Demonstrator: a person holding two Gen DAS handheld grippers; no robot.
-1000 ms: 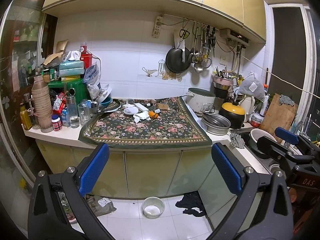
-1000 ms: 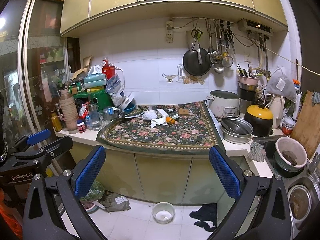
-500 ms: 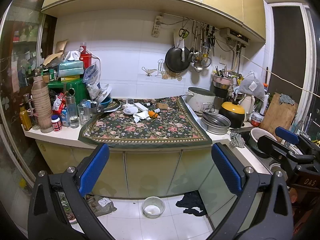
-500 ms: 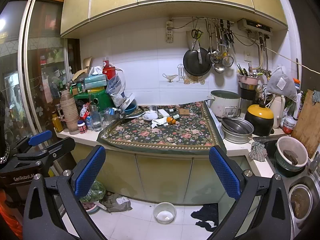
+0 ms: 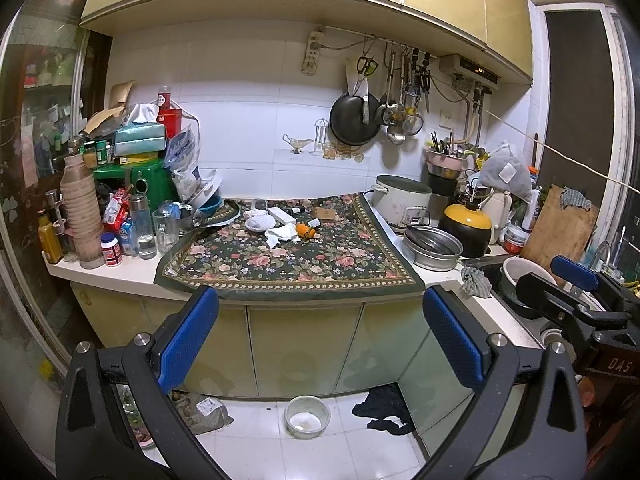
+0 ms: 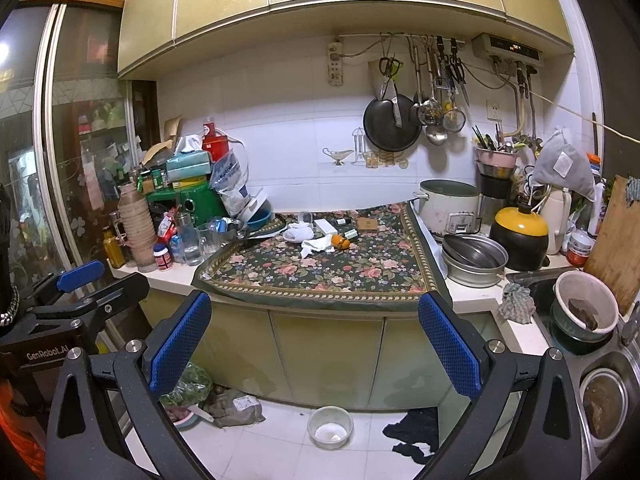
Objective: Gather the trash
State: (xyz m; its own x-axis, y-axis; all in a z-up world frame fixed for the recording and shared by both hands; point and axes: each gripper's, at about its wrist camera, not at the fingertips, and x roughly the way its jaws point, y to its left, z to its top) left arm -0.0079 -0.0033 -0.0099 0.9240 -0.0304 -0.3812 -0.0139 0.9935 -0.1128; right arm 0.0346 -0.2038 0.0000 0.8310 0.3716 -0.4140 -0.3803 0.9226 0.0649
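Both grippers hang level in mid-air, well back from the bench [image 5: 120, 276], the left gripper [image 5: 320, 336] and right gripper [image 6: 316, 340] each with blue-padded fingers [image 5: 188, 336] spread wide apart and holding nothing. On the floral cloth [image 5: 288, 256] at about 12 o'clock from each lie the trash: a crumpled white tissue [image 5: 282, 234] touching an orange peel [image 5: 306, 231], a soft white wad [image 5: 260, 222] just beside them at 10 o'clock.

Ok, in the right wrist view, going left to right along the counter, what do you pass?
Stack of brown cups → crumpled white tissue → orange peel → rice cooker → steel basins → yellow-lidded black pot → wooden cutting board.
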